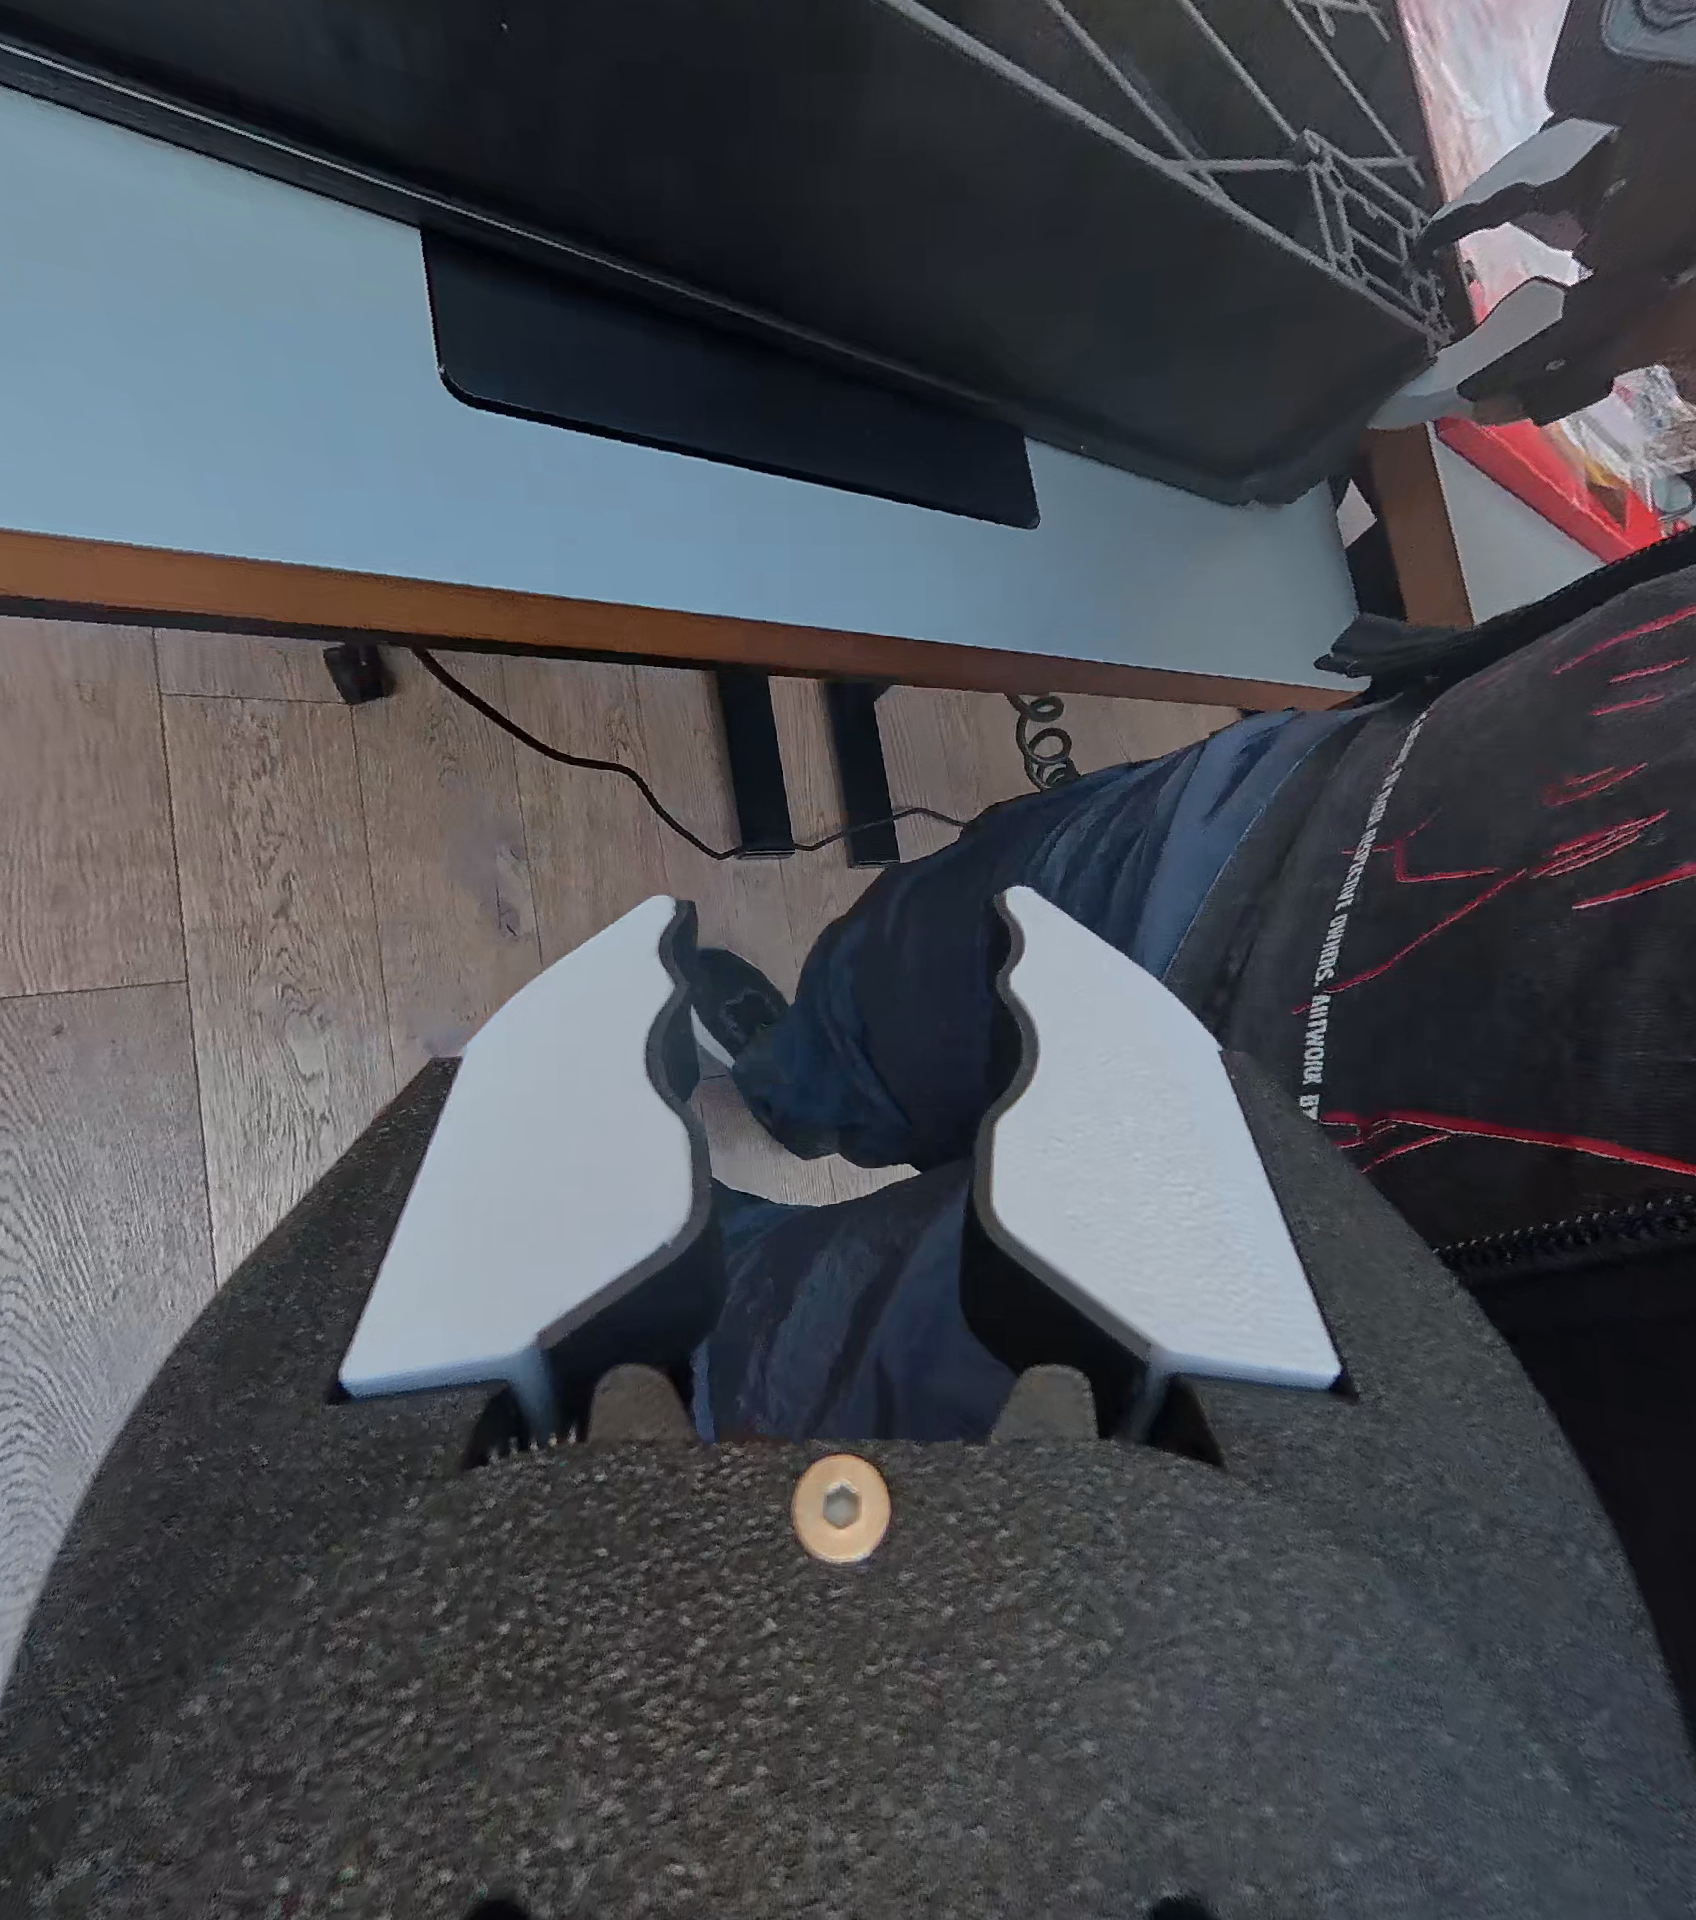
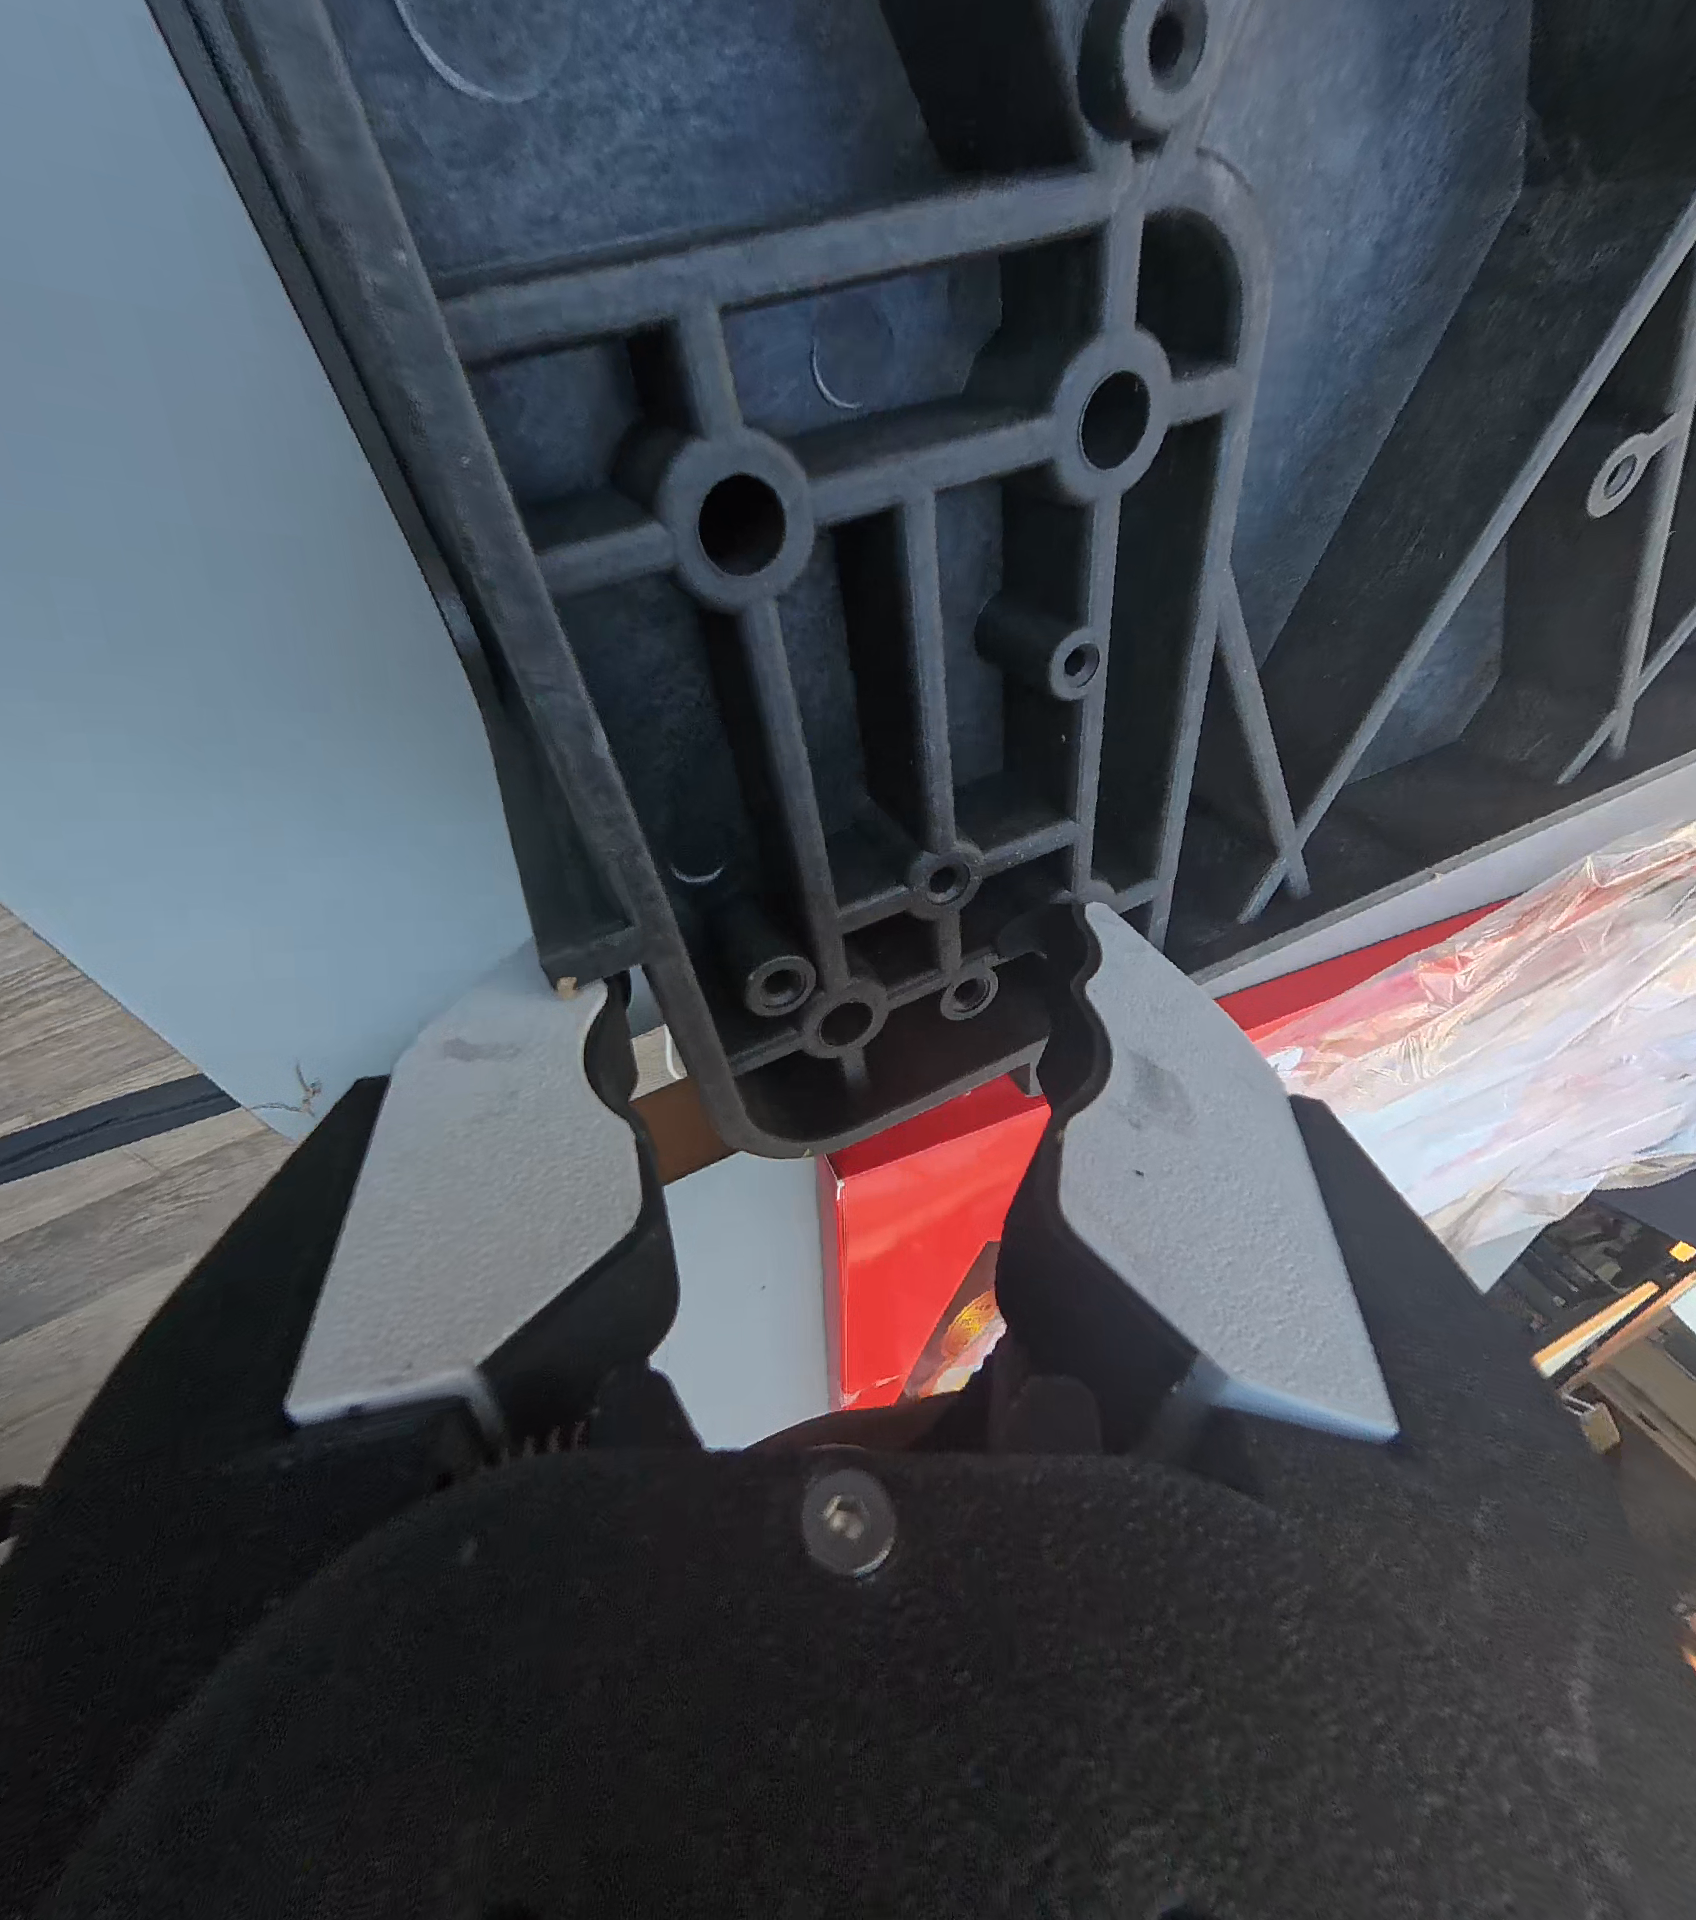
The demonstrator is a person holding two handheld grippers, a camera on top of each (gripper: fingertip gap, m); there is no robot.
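Observation:
A large black plastic panel (image 2: 927, 416) with ribs and screw bosses leans over a pale blue table (image 2: 96, 520). My right gripper (image 2: 844, 966) is open, and the panel's lower corner sits between its grey fingers. The right fingertip (image 2: 1093, 956) touches the corner's edge. The left wrist view shows the same panel (image 1: 823, 156) and the right gripper (image 1: 1403, 324) at its corner. My left gripper (image 1: 841, 909) is open and empty. It points down at the floor, above a person's dark blue trouser leg (image 1: 906, 1039) and a black shoe (image 1: 735, 997).
A flat black plate (image 1: 719, 416) lies on the table (image 1: 148, 364) under the panel. A red box (image 2: 927, 1226) and clear plastic wrap (image 2: 1550, 987) lie past the panel's corner. The wooden floor (image 1: 96, 1039) has a cable (image 1: 563, 758) and black table legs (image 1: 756, 769). About 50 cm separates my left fingertips from my right. From my left tips it is roughly 25 cm to the flat black plate (image 1: 719, 416); from my right, 35 cm.

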